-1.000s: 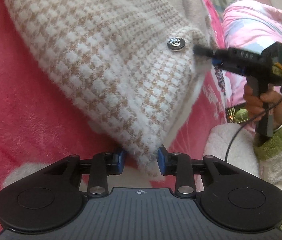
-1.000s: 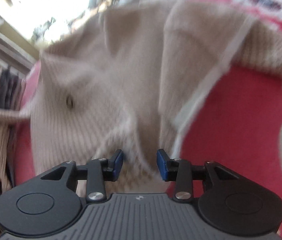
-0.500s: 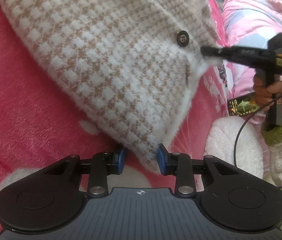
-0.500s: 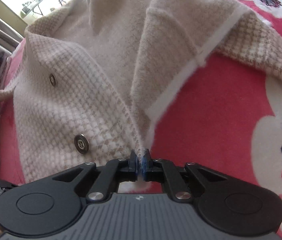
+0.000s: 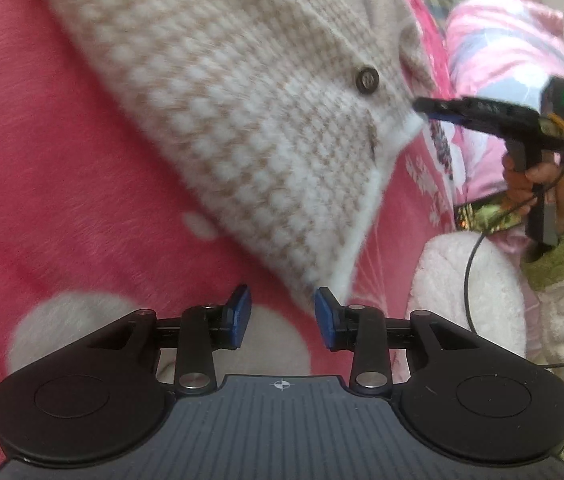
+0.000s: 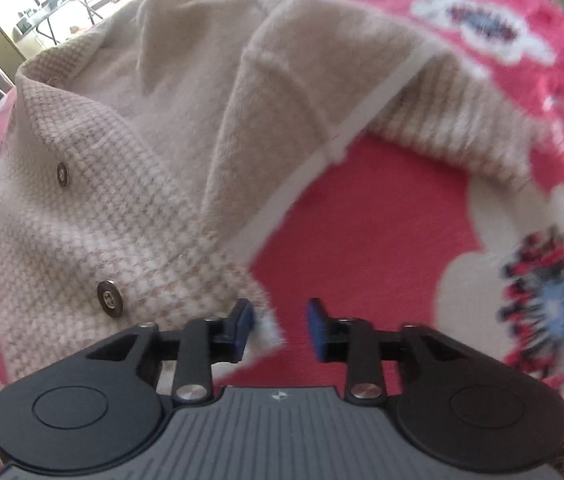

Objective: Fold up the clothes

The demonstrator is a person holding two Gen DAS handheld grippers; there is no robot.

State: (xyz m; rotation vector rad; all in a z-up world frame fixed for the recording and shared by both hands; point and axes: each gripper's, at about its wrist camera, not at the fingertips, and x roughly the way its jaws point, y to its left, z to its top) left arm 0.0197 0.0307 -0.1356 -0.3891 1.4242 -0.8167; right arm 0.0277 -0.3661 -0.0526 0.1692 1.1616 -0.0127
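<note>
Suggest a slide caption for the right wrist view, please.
Right gripper opening beside the houndstooth cardigan hem on the pink floral blanket.

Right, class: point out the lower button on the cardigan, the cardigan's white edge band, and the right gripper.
lower button (image 6: 110, 298): right wrist view, centre of the metal disc.
white edge band (image 6: 314, 160): right wrist view, mid-length of the strip.
right gripper (image 6: 280, 330): right wrist view, midway between the blue fingertips.
</note>
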